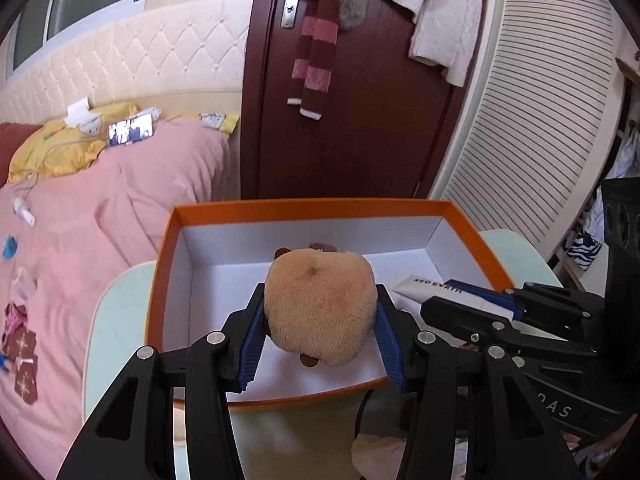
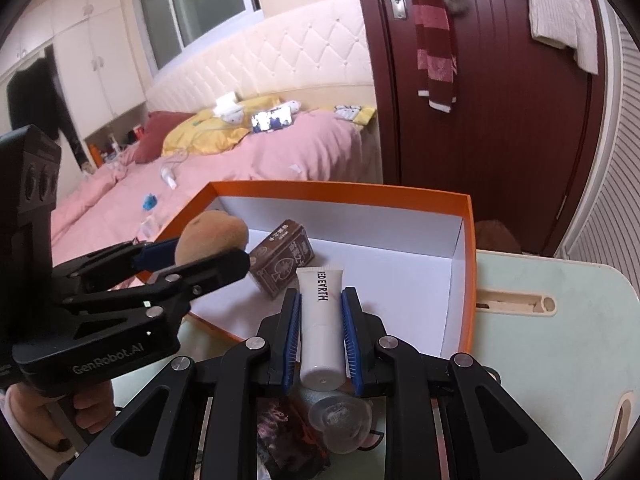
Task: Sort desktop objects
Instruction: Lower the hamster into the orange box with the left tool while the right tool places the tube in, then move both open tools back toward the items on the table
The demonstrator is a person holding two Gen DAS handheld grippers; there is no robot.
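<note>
right wrist: tube [image 2: 322, 328] between gripper [image 2: 320, 300] pads

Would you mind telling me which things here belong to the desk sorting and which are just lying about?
Part of the job:
- plush toy, held in the left gripper
- white tube, held in the right gripper
- orange box
- brown carton inside the box

Just lying about:
- pink bedding
- striped scarf on the door
- white sweater
</note>
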